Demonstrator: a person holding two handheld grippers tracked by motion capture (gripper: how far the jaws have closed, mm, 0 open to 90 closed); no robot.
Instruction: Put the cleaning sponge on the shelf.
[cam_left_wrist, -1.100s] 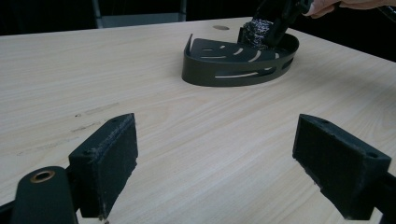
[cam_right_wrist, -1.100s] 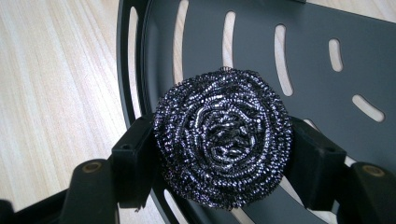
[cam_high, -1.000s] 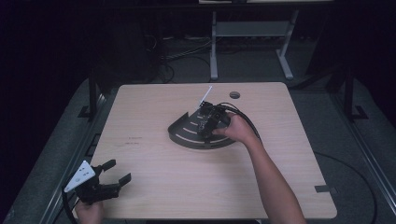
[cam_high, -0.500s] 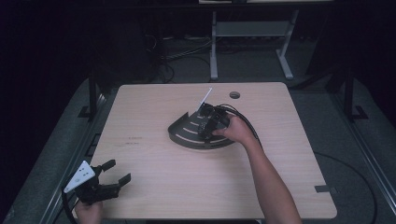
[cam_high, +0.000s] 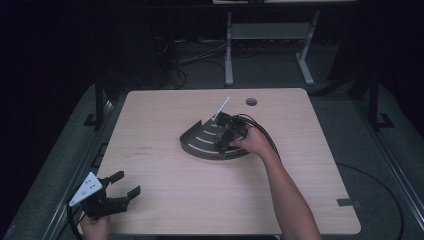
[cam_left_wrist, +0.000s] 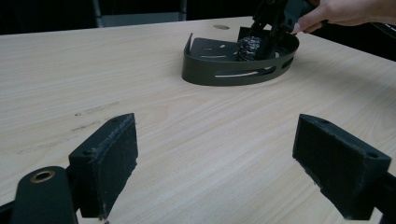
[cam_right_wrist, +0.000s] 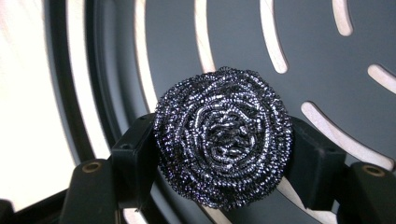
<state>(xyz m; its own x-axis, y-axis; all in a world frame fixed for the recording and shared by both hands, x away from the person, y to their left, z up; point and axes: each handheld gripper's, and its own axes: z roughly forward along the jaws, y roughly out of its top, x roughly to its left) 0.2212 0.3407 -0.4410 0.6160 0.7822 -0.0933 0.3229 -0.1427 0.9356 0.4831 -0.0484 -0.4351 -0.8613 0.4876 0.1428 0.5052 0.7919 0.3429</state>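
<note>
On the wooden table (cam_high: 165, 115), nothing has shifted: our right gripper (cam_right_wrist: 223, 154) still clamps the steel scourer (cam_right_wrist: 223, 137) in the slotted tray (cam_high: 200, 145) (left gripper (cam_high: 122, 192) released, near-left).

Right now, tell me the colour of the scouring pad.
Dark metallic grey scouring pad, clearest in the right gripper view.

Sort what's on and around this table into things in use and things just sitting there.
In use:
steel scourer, clamped in the right gripper
dark slotted corner tray beneath it

Just sitting there:
left gripper, open, idle at the table's near corner
frame behind the table
</note>
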